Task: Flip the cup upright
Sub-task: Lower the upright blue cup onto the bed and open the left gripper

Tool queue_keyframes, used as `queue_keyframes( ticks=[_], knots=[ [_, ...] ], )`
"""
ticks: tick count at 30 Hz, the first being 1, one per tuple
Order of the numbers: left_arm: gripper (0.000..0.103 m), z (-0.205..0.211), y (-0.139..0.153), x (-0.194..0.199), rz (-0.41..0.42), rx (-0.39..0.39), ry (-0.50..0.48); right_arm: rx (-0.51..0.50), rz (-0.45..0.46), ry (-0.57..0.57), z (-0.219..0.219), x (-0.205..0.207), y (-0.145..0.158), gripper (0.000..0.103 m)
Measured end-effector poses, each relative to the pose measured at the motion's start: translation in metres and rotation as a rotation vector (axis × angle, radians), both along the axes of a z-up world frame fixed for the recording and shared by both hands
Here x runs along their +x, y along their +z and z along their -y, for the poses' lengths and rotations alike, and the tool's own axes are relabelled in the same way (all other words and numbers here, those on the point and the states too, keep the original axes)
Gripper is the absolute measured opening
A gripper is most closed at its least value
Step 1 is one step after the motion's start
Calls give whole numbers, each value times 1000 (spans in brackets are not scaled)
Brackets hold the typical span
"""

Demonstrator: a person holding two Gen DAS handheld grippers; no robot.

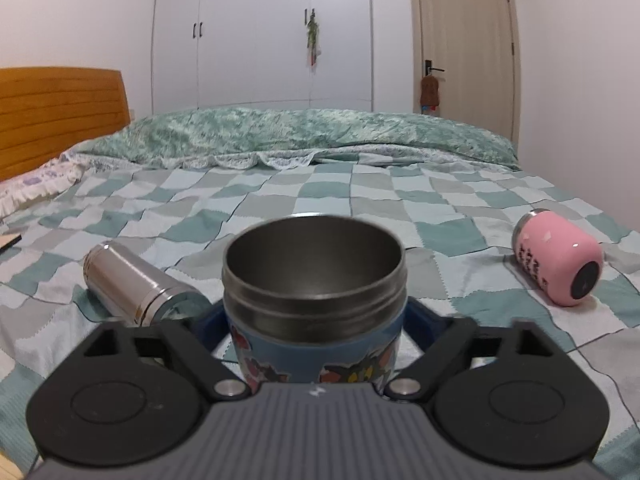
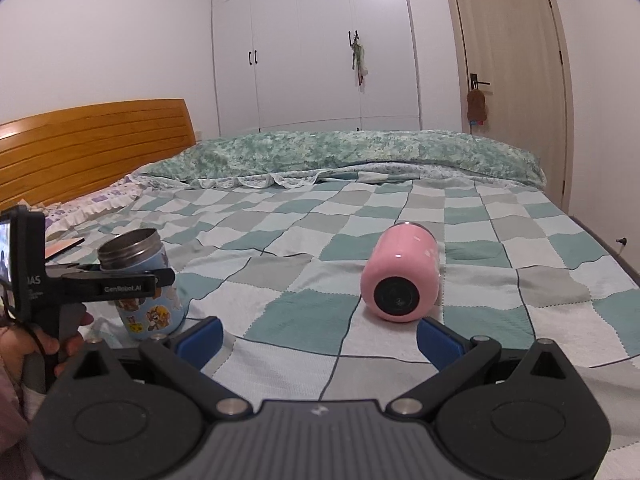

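My left gripper (image 1: 316, 320) is shut on a blue cartoon-print cup (image 1: 316, 304) with a steel rim, held upright with its mouth up. In the right wrist view the same cup (image 2: 150, 304) stands with its base on the bed, the left gripper (image 2: 132, 284) around it. A pink cup (image 2: 402, 278) lies on its side on the checked bedspread, base toward me; it also shows in the left wrist view (image 1: 558, 258). My right gripper (image 2: 320, 336) is open and empty, just short of the pink cup. A steel cup (image 1: 136, 284) lies on its side left of the blue cup.
The checked bedspread (image 2: 304, 240) covers the bed, with a green duvet (image 2: 340, 152) rolled along the far side. A wooden headboard (image 2: 92, 144) is on the left. A flat object (image 2: 64, 248) lies near the pillow. A wardrobe and a door stand behind.
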State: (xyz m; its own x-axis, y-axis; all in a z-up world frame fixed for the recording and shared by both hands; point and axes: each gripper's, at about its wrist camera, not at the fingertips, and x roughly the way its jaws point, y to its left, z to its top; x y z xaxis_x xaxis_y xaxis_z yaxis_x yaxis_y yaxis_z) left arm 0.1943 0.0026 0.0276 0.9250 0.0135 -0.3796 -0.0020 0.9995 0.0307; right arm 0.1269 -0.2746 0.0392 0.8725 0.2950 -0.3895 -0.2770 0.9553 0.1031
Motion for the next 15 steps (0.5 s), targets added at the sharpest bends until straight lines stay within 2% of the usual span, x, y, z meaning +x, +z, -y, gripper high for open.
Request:
queue_keyframes(
  ticks=[3,8,11,15],
  knots=[
    [103,-2,12,-21,83,-1,-9,-5,11,-2,-1,-6,3,103],
    [103,-11,36,-57,152,-45,-13,-16,47,-7,-6,-22,7,103],
    [103,-15,46,-87,212,-43,-9,-24,84,-17,-9,-37,6,103],
    [103,-17,49,-119,226,-29,-11,-26,124,-26,-11,-56,1,103]
  ],
)
